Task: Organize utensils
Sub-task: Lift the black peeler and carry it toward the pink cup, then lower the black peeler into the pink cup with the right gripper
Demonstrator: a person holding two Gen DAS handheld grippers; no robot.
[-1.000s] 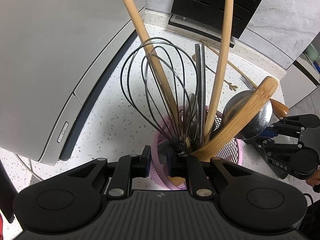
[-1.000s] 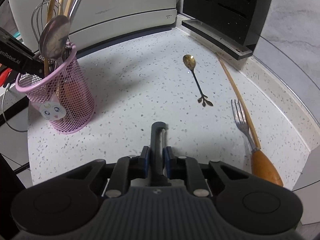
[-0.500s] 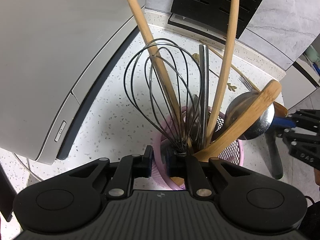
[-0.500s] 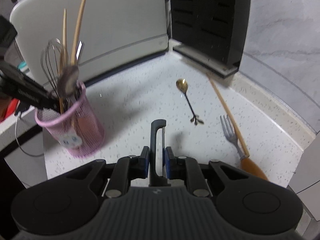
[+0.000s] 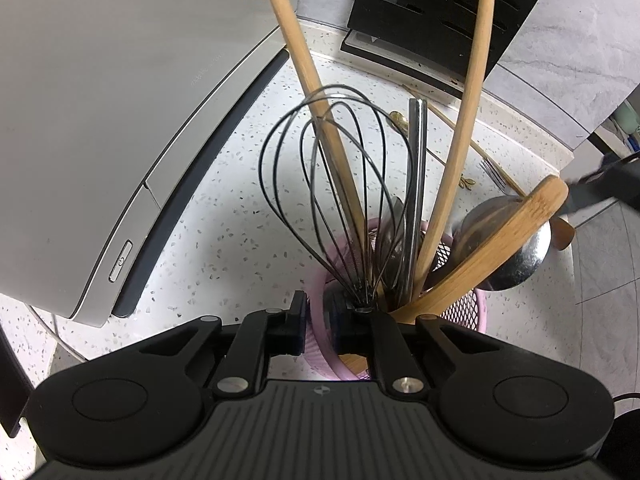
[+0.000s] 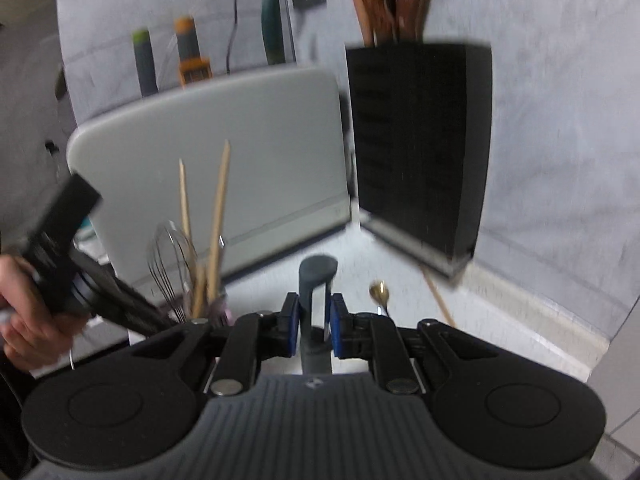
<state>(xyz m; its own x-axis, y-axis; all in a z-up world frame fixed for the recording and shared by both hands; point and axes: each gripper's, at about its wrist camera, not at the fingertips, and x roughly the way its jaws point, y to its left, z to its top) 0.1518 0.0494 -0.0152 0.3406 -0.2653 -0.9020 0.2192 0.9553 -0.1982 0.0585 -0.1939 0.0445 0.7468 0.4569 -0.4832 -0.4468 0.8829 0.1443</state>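
Observation:
My left gripper (image 5: 320,320) is shut on the near rim of a pink mesh holder (image 5: 468,312). In the holder stand a wire whisk (image 5: 340,184), two long wooden sticks (image 5: 460,152), a steel handle (image 5: 416,184), a wooden spatula (image 5: 504,240) and a metal ladle (image 5: 516,256). My right gripper (image 6: 314,312) is shut on a dark grey utensil handle (image 6: 318,274), lifted above the counter to the right of the holder (image 6: 222,308). A gold spoon (image 6: 380,294), a fork (image 5: 492,172) and a long wooden-handled utensil (image 6: 438,300) lie on the speckled counter.
A grey appliance (image 5: 100,100) fills the left. A black knife block (image 6: 420,152) stands in the back corner. In the right wrist view a hand (image 6: 28,320) grips the left tool. Utensils hang on the wall (image 6: 188,52). The counter edge runs along the right.
My right gripper has risen and tipped upward with the grey handle, so the wall now shows. My left gripper has stayed on the holder's rim.

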